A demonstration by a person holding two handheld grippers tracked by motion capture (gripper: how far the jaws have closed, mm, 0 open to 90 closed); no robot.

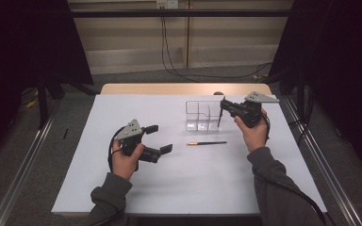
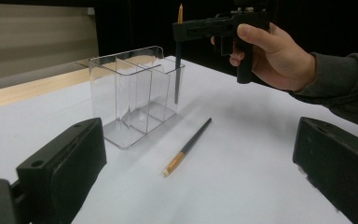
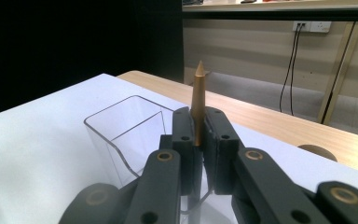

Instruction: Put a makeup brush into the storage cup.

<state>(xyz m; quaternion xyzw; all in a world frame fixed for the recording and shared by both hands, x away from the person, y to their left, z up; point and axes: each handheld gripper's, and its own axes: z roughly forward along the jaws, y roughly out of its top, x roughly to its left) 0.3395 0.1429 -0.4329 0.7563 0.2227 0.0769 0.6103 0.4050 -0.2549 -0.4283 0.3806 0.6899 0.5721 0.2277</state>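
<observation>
The right hand-held gripper (image 1: pixel 223 104) has its jaws pinched tight on a pencil (image 2: pixel 177 70), and it hangs right at the near end of the clear organiser (image 1: pixel 202 115). The pencil stands upright: a dark grey shaft with a golden cone at the top, poking above the jaws in the right gripper view (image 3: pixel 198 105). Its lower end dips down at the organiser's end compartment; from the left gripper view it looks to be inside or just against that clear wall, and I cannot tell which. The organiser is a see-through plastic box with thin dividers splitting it into narrow compartments, sitting on the far half of the white tabletop (image 1: pixel 122 188).

A second pencil (image 1: pixel 206 142) lies flat on the tabletop just in front of the organiser, apart from it. Same look: long dark grey body, a golden-tan section at one end with a pale tip, seen close in the left gripper view (image 2: pixel 187 147). That golden end points toward the left gripper.

The left hand-held gripper (image 1: pixel 159 138) sits low over the tabletop, jaws spread wide apart and holding nothing, facing toward the lying pencil. Both are held by hands in grey sleeves.
</observation>
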